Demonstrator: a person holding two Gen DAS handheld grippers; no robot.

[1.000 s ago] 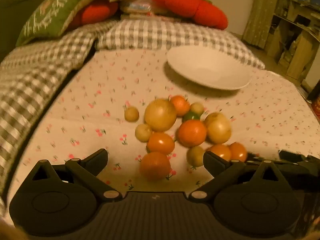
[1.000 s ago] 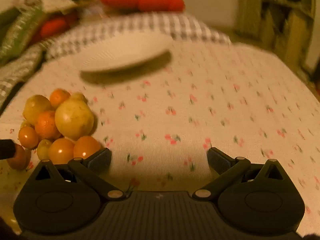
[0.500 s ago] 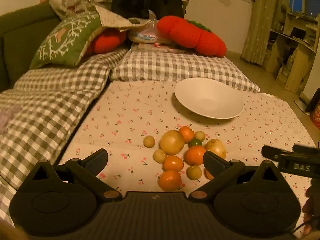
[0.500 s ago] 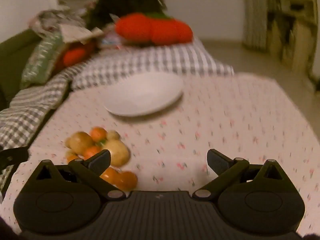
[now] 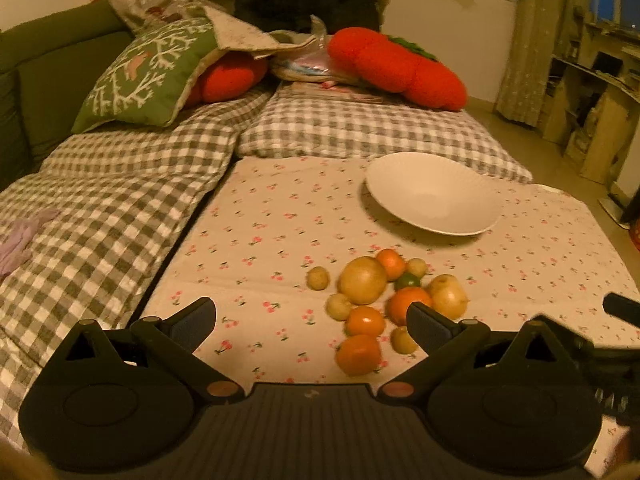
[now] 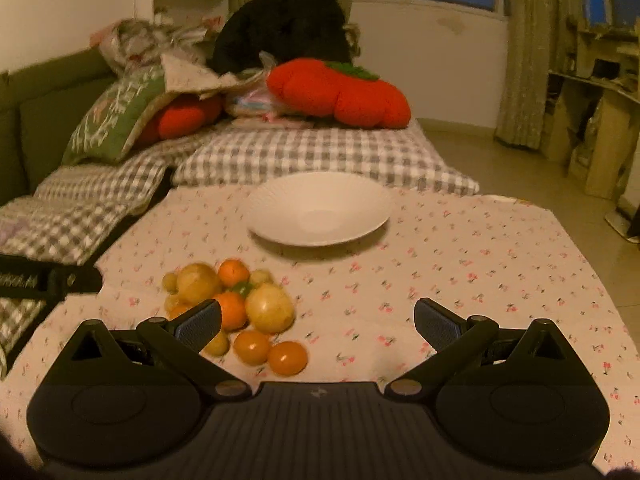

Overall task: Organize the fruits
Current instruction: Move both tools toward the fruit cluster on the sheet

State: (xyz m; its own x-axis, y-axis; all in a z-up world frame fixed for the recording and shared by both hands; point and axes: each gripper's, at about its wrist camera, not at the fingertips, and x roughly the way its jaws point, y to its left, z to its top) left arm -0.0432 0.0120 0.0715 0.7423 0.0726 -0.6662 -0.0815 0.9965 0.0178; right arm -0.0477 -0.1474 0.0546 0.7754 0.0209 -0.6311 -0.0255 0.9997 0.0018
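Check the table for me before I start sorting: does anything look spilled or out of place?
The fruits lie heaped loose on the floral cloth, while the white plate beyond them sits empty. Nothing looks spilled or damaged.

Left gripper (image 5: 310,320), right gripper (image 6: 318,320): agape.

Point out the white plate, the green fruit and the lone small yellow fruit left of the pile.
white plate (image 5: 434,196): left wrist view, bare centre.
green fruit (image 5: 407,280): left wrist view, visible top.
small yellow fruit (image 5: 318,278): left wrist view, middle.
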